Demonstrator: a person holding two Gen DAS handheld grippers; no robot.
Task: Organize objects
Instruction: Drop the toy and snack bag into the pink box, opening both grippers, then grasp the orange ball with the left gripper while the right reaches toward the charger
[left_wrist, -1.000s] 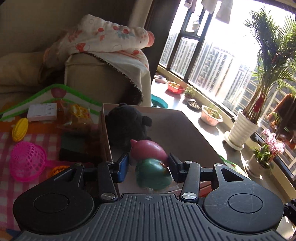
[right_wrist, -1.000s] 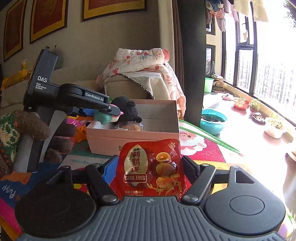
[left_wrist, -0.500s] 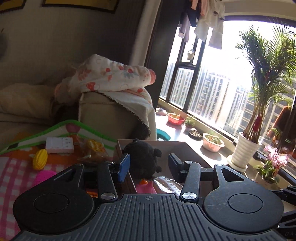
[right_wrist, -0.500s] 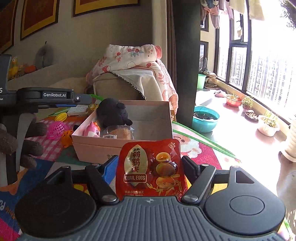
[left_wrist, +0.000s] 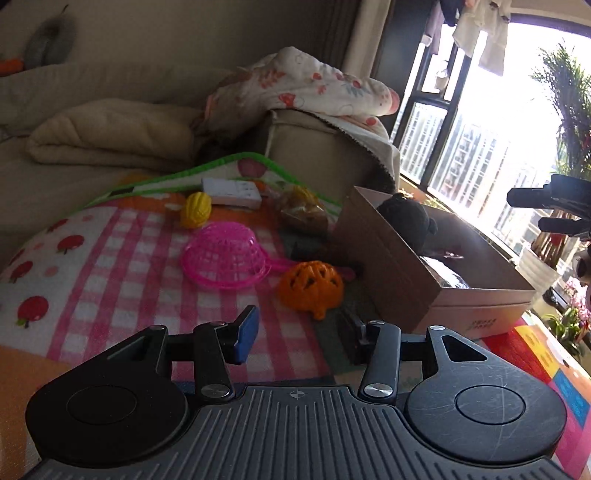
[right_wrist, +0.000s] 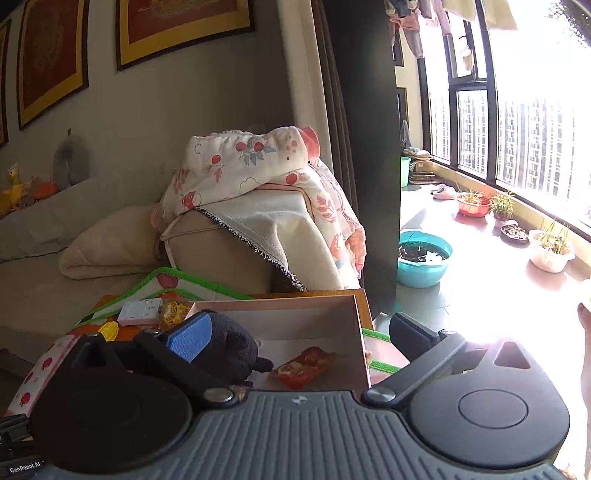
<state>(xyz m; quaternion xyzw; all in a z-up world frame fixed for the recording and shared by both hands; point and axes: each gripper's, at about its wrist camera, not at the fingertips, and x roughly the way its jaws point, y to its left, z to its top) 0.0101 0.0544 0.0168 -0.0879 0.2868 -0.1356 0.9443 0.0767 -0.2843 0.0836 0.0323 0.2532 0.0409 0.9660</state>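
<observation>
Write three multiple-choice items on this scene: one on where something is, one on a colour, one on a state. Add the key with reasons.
1. Where does the red snack packet lie?
A. inside the cardboard box
B. on the sofa
C. on the window ledge

2. What colour is the toy strainer on the checked blanket?
A. green
B. pink
C. blue

3. How are the right tongs?
A. clamped on the packet
B. shut, empty
C. spread wide, gripping nothing

Key: 1 A, the packet rests on the box floor beside the black plush toy. 2 B, its mesh bowl and handle are bright pink. 3 C, the jaws are opening, standing far apart above the box, with the packet lying below them.
</observation>
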